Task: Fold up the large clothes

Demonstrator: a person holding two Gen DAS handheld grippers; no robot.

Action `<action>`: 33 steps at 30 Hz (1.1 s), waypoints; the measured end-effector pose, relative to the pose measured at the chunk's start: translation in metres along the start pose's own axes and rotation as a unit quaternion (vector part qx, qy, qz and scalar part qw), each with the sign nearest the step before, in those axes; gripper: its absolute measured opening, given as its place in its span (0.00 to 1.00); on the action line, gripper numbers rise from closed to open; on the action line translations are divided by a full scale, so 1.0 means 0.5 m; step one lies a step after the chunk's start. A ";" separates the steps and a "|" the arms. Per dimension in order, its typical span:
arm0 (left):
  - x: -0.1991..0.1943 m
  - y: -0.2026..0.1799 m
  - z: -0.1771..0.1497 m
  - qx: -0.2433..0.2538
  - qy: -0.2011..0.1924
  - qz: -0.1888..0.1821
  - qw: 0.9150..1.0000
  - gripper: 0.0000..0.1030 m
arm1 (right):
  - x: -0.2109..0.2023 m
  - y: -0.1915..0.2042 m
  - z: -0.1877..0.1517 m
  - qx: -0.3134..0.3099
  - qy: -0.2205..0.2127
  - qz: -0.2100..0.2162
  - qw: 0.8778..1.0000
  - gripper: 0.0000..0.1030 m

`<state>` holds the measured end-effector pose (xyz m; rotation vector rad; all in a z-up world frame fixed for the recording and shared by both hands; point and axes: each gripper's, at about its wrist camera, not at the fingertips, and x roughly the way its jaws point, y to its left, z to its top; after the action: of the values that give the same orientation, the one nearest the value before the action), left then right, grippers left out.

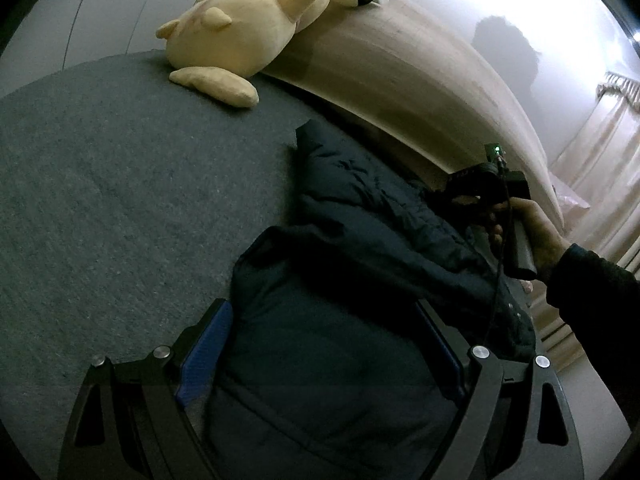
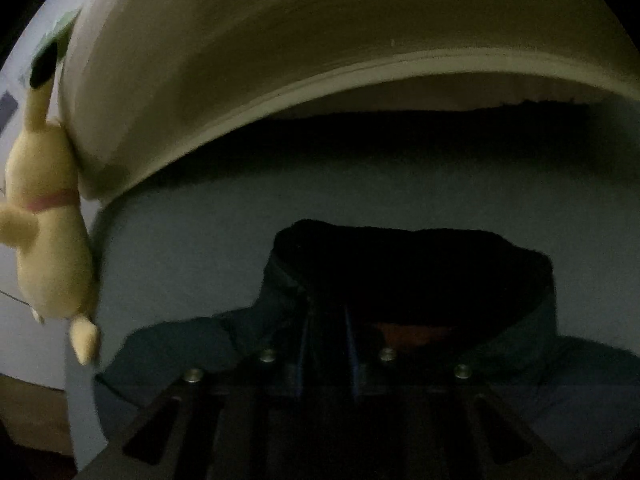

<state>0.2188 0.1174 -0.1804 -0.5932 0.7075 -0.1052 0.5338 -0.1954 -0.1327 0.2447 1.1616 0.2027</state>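
A dark navy padded jacket [image 1: 352, 280] lies on the grey bed cover [image 1: 120, 200], bunched toward the headboard. My left gripper [image 1: 324, 344] is open, its blue-padded fingers [image 1: 208, 352] straddling the jacket's lower part. The right gripper [image 1: 480, 188] shows in the left wrist view, held by a hand at the jacket's far end by the headboard. In the right wrist view my right gripper [image 2: 326, 332] is shut on the jacket's dark collar [image 2: 400, 264]; the jacket [image 2: 180, 344] spreads to both sides below it.
A yellow plush toy [image 1: 240, 36] leans against the wooden headboard [image 1: 400, 80]; it also shows at the left of the right wrist view [image 2: 48, 220]. Curtains [image 1: 600, 160] hang at the right. The bed cover [image 2: 200, 240] extends beyond the collar.
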 end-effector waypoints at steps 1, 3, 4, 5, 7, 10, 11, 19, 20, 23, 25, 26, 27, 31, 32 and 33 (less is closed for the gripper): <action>0.000 0.000 0.000 0.000 0.000 0.000 1.000 0.87 | 0.000 -0.005 0.000 0.015 0.002 0.027 1.000 0.20; 0.002 0.001 0.000 -0.001 0.001 0.000 1.000 0.87 | -0.007 -0.010 0.001 0.025 0.000 0.047 0.999 0.26; 0.003 0.001 0.000 -0.001 0.001 0.000 1.000 0.87 | -0.017 -0.005 0.002 0.019 -0.011 0.045 0.999 0.43; 0.005 0.001 0.002 -0.001 0.001 0.000 1.000 0.87 | -0.027 0.004 0.002 0.011 -0.021 0.039 0.999 0.60; 0.007 0.001 0.002 0.000 0.002 0.000 1.000 0.87 | -0.042 0.028 0.004 -0.007 -0.041 0.056 0.998 0.85; 0.008 0.003 0.001 0.000 0.001 0.000 1.000 0.87 | -0.020 0.069 0.021 -0.043 -0.030 0.049 0.997 0.83; 0.008 0.003 0.001 0.000 0.001 0.000 1.000 0.87 | 0.009 0.078 0.024 -0.043 0.001 0.029 0.999 0.82; 0.007 0.006 0.000 0.000 0.001 -0.002 1.000 0.87 | 0.055 -0.040 0.053 0.057 0.043 0.108 0.992 0.20; 0.006 0.006 0.000 0.000 0.001 -0.002 1.000 0.87 | 0.055 -0.061 0.050 0.075 0.043 0.127 0.988 0.23; 0.006 0.008 0.000 0.001 0.001 -0.002 1.000 0.87 | 0.040 -0.055 0.035 0.068 0.025 0.137 0.988 0.30; 0.006 0.008 -0.001 0.001 0.001 -0.002 1.000 0.87 | 0.019 -0.031 0.023 0.052 0.006 0.133 0.990 0.32; 0.006 0.008 -0.001 0.000 0.001 -0.002 1.000 0.87 | 0.004 -0.030 0.016 0.046 0.001 0.128 0.991 0.38; 0.006 0.008 -0.001 0.001 0.001 -0.002 1.000 0.87 | -0.010 -0.019 0.017 0.036 -0.010 0.101 0.994 0.64; 0.007 0.009 0.000 0.000 0.001 -0.002 1.000 0.87 | -0.103 0.027 -0.013 -0.026 -0.085 0.058 0.994 0.77; 0.007 0.009 0.000 0.000 0.001 -0.002 1.000 0.87 | -0.112 0.037 -0.024 -0.037 -0.085 0.072 0.993 0.77; 0.007 0.009 0.000 0.000 0.001 -0.002 1.000 0.87 | -0.119 0.055 -0.049 -0.058 -0.067 0.109 0.990 0.76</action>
<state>0.2209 0.1200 -0.1848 -0.5948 0.7081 -0.1103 0.4876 -0.1840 -0.0814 0.2779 0.9862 0.4397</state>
